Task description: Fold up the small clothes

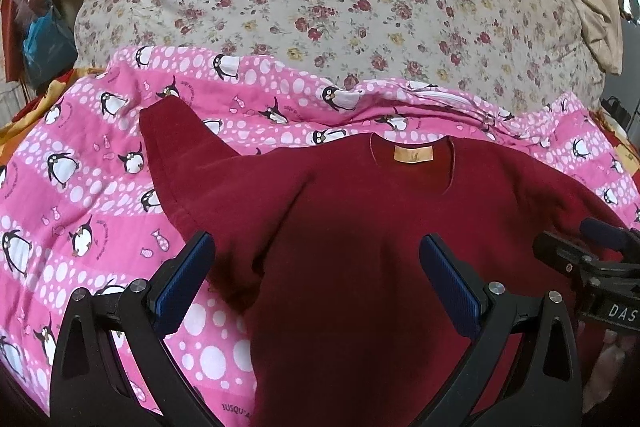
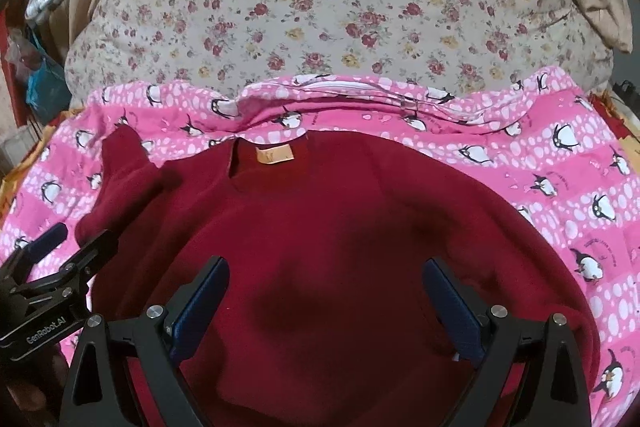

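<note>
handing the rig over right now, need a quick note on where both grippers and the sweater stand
Left gripper: open, holding nothing, above the dark red fleece sweater, at its left side near the left sleeve.
Right gripper: open, holding nothing, above the sweater's middle.
Sweater: spread flat, neck label facing up, on the pink penguin-print blanket. Left sleeve points out and away; right sleeve isn't clearly visible.
Done: laid out only, no fold visible.
Left: fold sleeves in, then the body.
</note>
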